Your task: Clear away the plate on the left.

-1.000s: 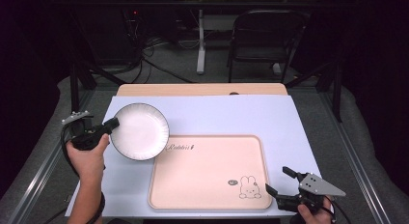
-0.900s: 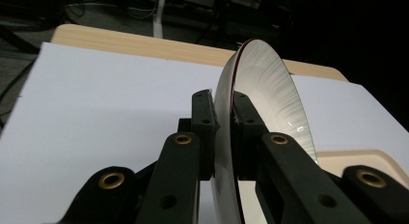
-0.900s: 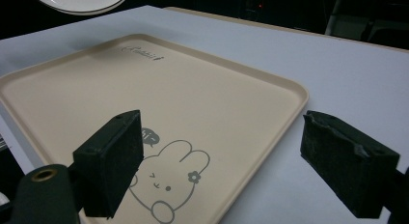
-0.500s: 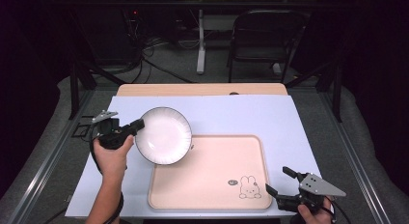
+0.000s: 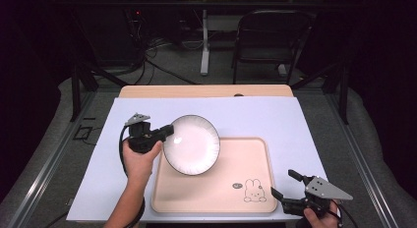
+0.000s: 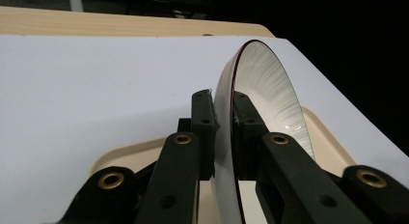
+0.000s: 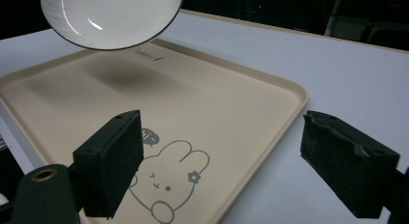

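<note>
While clamped by its rim in the left gripper [image 5: 167, 132], round white ribbed plate with dark edge [image 5: 193, 145] held tilted above far-left corner of beige rectangular plastic tray with rabbit print [image 5: 216, 196], clear of it, shadow on tray beneath. Tray flat on pale blue table sheet [image 5: 275, 120]. Right gripper [image 5: 283, 185] near-right, just beside tray's near-right corner, jaws spread wide, grasping nothing

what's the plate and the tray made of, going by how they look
Plate: likely glazed ceramic or porcelain. It is glossy white with bright highlights, fine radial ridges and a thin dark rim; the look leaves melamine open. The left hand-held gripper clamps its edge.

Tray: probably moulded plastic. It is matte beige, with rounded corners, a low raised lip and a printed rabbit.
</note>
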### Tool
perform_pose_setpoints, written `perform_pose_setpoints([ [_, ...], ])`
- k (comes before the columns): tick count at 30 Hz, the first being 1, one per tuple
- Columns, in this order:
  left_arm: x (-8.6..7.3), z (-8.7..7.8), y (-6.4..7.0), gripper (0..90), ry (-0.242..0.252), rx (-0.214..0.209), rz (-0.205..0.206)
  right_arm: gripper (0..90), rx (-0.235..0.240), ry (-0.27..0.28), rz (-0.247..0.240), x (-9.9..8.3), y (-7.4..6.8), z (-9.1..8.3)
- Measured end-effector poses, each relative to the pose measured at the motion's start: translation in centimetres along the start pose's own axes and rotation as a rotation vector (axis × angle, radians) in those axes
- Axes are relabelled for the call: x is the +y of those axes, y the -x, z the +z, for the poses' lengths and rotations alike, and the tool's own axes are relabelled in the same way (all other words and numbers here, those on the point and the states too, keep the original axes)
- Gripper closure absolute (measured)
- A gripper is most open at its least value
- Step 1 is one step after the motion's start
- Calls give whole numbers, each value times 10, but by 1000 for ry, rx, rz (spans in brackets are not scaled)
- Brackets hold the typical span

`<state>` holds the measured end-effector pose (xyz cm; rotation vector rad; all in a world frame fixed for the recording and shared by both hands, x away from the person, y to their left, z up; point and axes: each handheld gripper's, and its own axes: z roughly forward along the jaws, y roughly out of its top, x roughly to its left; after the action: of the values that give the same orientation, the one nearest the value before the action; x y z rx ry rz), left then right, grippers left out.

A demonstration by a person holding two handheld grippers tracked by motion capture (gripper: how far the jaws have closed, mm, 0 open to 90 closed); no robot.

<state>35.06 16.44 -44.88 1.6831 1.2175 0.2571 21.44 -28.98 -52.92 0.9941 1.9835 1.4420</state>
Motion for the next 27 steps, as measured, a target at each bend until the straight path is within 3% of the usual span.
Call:
perform_pose_setpoints([
  [14,-26,35,26,823,-100,-91,6,146,-1,1,-1,0,0,0],
  [27,-42,47,29,820,-155,-149,-39,146,-1,3,-4,0,0,0],
])
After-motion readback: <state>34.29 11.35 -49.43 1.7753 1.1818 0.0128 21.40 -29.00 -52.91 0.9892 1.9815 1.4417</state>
